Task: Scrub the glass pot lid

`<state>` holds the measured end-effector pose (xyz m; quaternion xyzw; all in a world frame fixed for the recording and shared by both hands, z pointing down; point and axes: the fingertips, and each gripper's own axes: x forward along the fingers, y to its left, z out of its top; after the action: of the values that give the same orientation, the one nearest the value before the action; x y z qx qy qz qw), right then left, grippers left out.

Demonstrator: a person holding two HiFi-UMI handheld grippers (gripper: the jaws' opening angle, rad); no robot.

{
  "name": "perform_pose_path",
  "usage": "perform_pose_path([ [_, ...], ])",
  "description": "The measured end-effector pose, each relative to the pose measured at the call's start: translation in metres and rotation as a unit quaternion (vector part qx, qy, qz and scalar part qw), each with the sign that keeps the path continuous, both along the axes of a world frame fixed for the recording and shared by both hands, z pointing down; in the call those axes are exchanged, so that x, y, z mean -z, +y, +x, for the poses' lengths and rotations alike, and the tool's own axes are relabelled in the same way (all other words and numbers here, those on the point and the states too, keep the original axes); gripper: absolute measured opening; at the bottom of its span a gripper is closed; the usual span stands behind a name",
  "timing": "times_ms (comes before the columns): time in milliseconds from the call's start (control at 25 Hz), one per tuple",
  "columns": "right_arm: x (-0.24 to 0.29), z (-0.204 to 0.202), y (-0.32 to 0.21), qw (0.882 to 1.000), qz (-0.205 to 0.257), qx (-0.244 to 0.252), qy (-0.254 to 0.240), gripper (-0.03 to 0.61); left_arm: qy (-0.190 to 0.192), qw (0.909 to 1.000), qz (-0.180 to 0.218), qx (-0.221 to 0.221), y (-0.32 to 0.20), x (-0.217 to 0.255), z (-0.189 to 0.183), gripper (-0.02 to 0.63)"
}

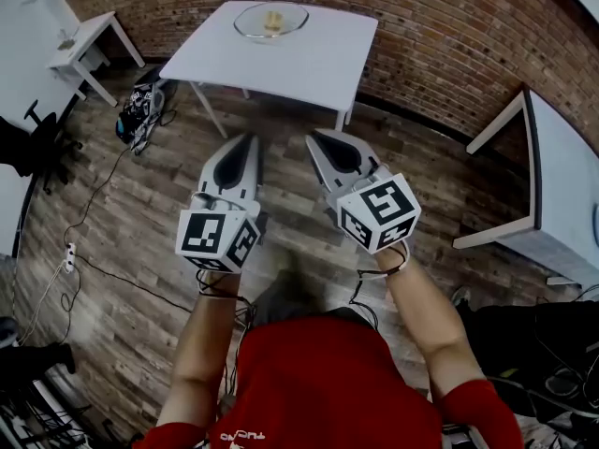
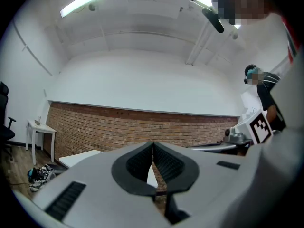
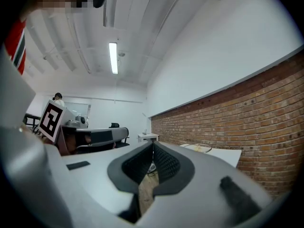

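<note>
The glass pot lid (image 1: 270, 20) lies on the white table (image 1: 309, 64) by the brick wall, with something yellow, perhaps a sponge, under it. The left gripper (image 1: 249, 142) and right gripper (image 1: 315, 140) hang well short of it over open floor, jaws pressed together on nothing. Shoes (image 1: 140, 110) lie near a small side table (image 1: 89, 36). The print on the red shirt (image 1: 328, 382) is unreadable.

Clear glass lid (image 1: 270, 21), matt white table (image 1: 309, 64)

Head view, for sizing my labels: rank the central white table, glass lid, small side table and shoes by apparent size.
1. central white table
2. small side table
3. glass lid and shoes: these look about alike, so I won't rank them against each other.
</note>
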<state>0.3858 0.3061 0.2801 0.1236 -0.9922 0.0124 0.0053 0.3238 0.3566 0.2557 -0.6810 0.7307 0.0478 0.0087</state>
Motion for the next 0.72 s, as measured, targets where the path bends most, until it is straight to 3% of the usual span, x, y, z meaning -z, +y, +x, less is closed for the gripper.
perform_pose_path([
  [320, -0.003, -0.062, -0.057, 1.0, 0.009, -0.001, 0.004, 0.031, -0.008, 1.0, 0.006, -0.003, -0.054, -0.008, -0.058, 0.02],
  [720, -0.006, -0.183, -0.152, 1.0, -0.001, -0.015, 0.014, 0.031, -0.016, 0.9998, 0.003, -0.014, -0.148, -0.006, -0.179, 0.02],
])
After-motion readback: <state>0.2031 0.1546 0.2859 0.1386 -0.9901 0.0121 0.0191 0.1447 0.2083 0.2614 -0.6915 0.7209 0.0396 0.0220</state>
